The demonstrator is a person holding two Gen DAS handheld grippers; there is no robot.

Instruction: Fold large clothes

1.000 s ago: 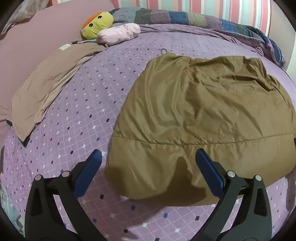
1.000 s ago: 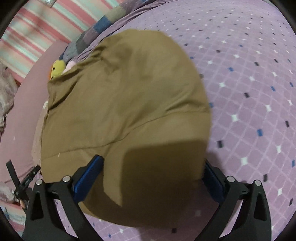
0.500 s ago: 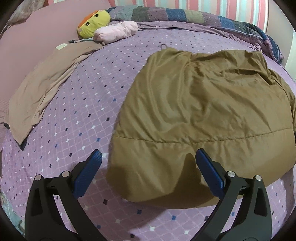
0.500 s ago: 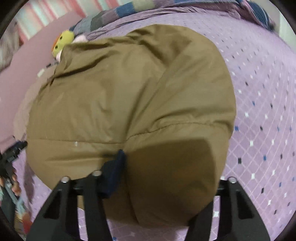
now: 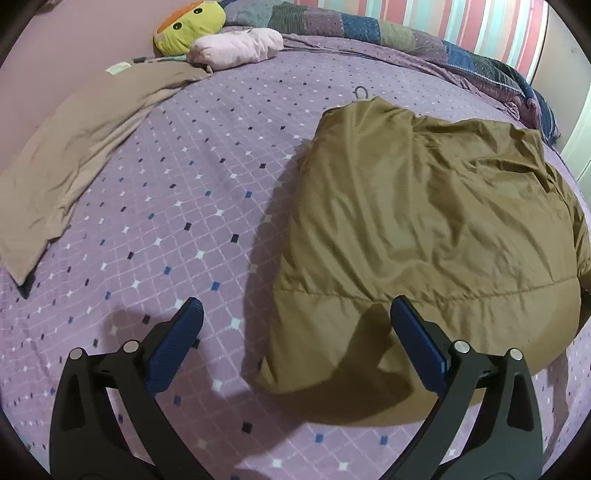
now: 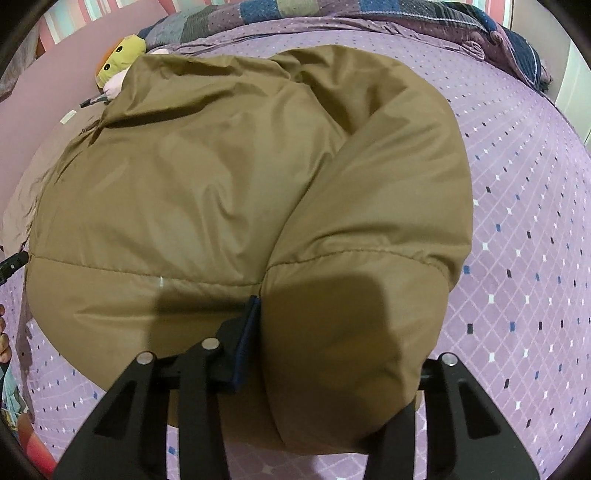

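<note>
The left gripper (image 5: 295, 332) hangs low in its frame, tilted steeply down, blue pads spread wide with nothing between them. The right gripper (image 6: 332, 362) (also pitched steeply down) is closing, its jaws pinching a thick fold of the brown jacket (image 6: 258, 184).

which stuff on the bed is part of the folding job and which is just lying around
Part of the job:
- olive-brown padded jacket
- right hand-held gripper, jaws closing on a bunched fold of the jacket's near edge
- left hand-held gripper, open over the jacket's near corner

Just lying about:
- tan garment
- yellow plush toy
- pink plush toy
- patchwork quilt
</note>
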